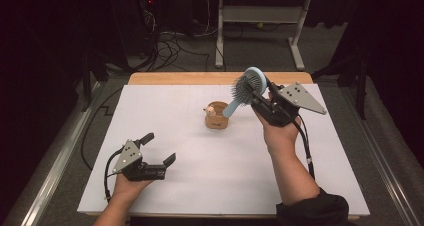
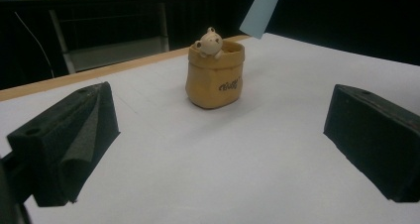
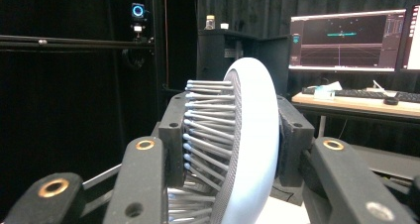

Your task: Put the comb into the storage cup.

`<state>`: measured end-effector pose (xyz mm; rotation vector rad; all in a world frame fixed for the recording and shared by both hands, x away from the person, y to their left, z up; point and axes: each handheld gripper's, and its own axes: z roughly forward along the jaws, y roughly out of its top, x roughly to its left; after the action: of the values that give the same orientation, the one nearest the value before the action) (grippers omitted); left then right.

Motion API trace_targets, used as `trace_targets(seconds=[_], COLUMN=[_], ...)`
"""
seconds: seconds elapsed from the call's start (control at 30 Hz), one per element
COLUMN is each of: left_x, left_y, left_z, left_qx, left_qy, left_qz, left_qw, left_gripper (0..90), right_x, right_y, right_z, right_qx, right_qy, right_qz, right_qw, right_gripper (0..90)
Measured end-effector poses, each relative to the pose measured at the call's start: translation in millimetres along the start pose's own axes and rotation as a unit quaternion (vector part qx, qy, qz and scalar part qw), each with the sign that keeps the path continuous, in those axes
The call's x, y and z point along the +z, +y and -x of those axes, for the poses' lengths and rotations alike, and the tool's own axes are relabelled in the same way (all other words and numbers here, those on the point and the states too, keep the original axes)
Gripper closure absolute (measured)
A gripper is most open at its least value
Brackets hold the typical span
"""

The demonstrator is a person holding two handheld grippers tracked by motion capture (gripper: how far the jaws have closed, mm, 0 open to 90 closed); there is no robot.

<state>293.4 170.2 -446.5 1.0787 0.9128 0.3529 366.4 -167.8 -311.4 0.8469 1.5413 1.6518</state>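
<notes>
In the high view, the right gripper (image 1: 256, 95) is sitting right of centre in the upper half of the frame, and its jaws are clamping the head of a light blue hairbrush (image 1: 248, 87). The brush is being held up off the white table (image 1: 210, 151), with its bristles facing the left of the frame and its handle slanting down and to the left toward a small tan pouch (image 1: 216, 117). The handle's tip is ending just beside the pouch's upper right rim; whether the two are touching cannot be told. The pouch is standing upright near the middle of the table, and a small pale figure (image 1: 211, 109) is peeking over its rim. In the right gripper view, the hairbrush (image 3: 242, 144) is filling the centre of the frame edge-on, with the black jaws pressing on its head from both sides and the bristles pointing to the left. In the lower left of the high view, the left gripper (image 1: 156, 147) is resting low over the table in the person's hand, with its jaws spread wide and nothing between them, well apart from the pouch. In the left gripper view, the two black jaws are standing at the left and right edges of the frame, the pouch (image 2: 214, 75) is standing between them farther off at upper centre, and the tip of the brush handle (image 2: 261, 11) is coming down from the top edge just right of it.
</notes>
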Motion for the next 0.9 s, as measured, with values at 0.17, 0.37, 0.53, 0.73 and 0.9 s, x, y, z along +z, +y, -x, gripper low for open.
trace_targets(seconds=[0.17, 0.37, 0.53, 0.73, 0.9], left_x=[-0.1, -0.5, -0.5, -0.6, -0.9], left_y=[0.3, 0.8, 0.8, 0.9, 1.4], left_z=[0.0, 0.0, -0.2, -0.6, -1.6], left_qx=[-0.002, -0.002, -0.003, -0.003, -0.005], left_qy=[-0.001, -0.002, -0.002, -0.002, -0.002], left_qz=[0.001, 0.003, 0.003, 0.003, 0.004], left_qw=[1.0000, 1.0000, 1.0000, 1.0000, 1.0000], left_gripper=[1.2, 1.2, 1.2, 1.2, 1.2], right_x=[7.2, 15.0, 23.1, 33.5, 42.0], right_y=[-0.3, -2.5, -5.6, -10.8, -15.1], right_z=[-1.6, -3.1, -2.7, -1.7, 0.5], right_qx=[-0.002, -0.002, -0.001, 0.000, -0.001], right_qy=[0.001, 0.000, -0.001, -0.005, -0.008], right_qz=[-0.001, -0.002, -0.005, -0.012, -0.019], right_qw=[1.0000, 1.0000, 1.0000, 0.9999, 0.9998], right_gripper=[59.2, 59.2, 59.2, 59.2, 59.2])
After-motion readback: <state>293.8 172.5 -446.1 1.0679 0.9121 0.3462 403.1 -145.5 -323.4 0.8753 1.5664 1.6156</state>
